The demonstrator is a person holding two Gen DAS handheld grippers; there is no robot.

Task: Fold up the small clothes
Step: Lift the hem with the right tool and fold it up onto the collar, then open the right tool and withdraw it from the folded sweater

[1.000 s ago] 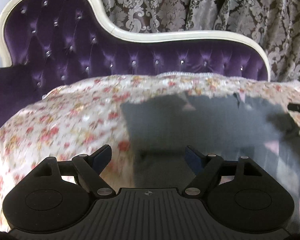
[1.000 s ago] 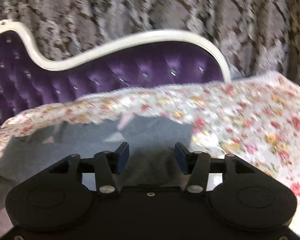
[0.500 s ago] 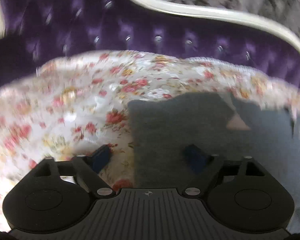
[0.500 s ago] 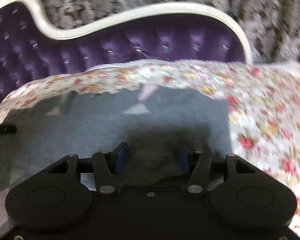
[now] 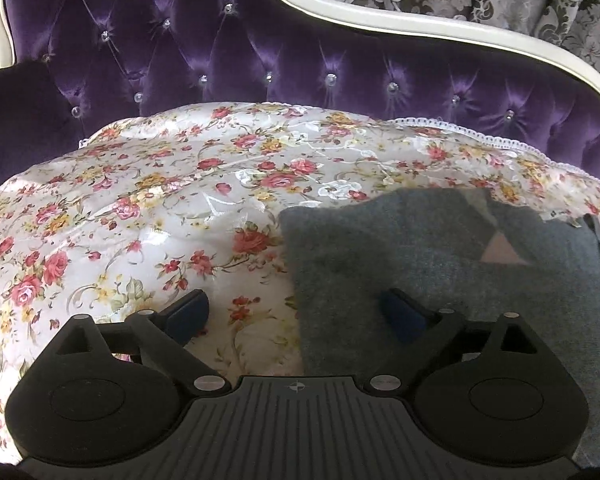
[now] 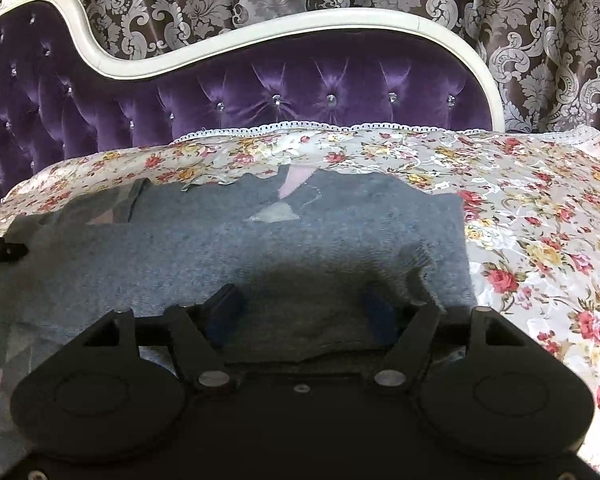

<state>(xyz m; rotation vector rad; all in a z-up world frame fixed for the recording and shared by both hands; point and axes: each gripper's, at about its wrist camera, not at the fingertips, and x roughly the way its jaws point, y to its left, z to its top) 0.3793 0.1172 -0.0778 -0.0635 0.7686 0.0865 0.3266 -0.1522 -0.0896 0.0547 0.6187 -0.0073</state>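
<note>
Grey knit garment [image 6: 300,236] lies flat on the flowery bedspread [image 5: 148,208], right in front of the purple tufted headboard [image 6: 300,88]; left gripper [image 5: 296,312] sits over its left edge, jaws just opened wide, one blue pad on the bedspread side and one over the knit, gripping nothing; right gripper [image 6: 304,312] hangs over the near right part, jaws also just opened, nothing pinched.

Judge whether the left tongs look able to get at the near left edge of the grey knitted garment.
Probably yes: the left tongs, open, straddle the grey knitted garment edge on the floral bedspread; nothing blocks.
</note>
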